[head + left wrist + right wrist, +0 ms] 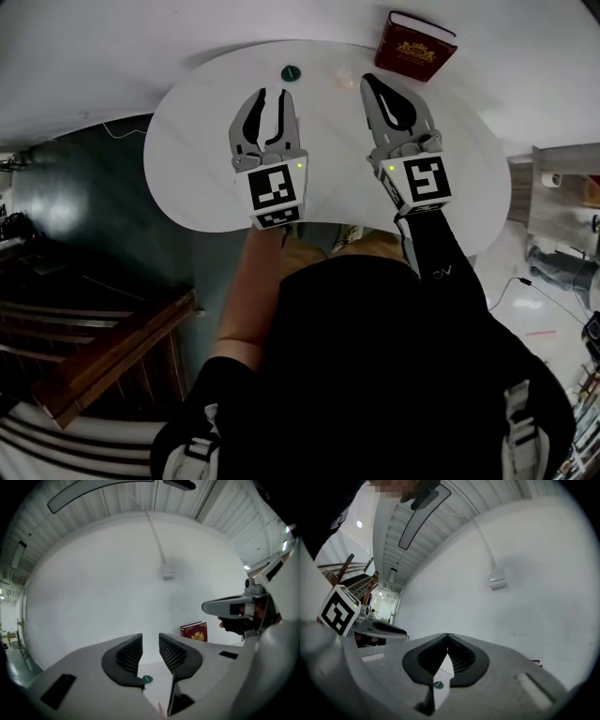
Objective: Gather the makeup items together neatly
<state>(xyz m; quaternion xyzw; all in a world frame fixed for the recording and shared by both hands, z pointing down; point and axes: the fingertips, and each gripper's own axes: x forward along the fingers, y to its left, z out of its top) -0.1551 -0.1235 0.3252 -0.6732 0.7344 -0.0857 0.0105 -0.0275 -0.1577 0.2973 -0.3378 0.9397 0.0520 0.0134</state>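
A small round dark green item [290, 71] lies near the far edge of the white round table [187, 178]. A faint pale item [348, 81] lies just right of it; what it is cannot be made out. My left gripper [273, 94] hovers over the table just short of the green item, open, with nothing between its fingers. In the left gripper view the gripper [150, 637] points level at the wall, and the green item [147, 679] shows low in the gap. My right gripper [367, 81] is alongside, shut and empty, with its tips touching [447, 635].
A dark red book [415, 47] with gold print stands at the table's far right by the white wall, also in the left gripper view as the red book [194, 632]. A wooden stair rail [112, 347] and dark floor lie down to the left. Shelving [562, 187] stands right.
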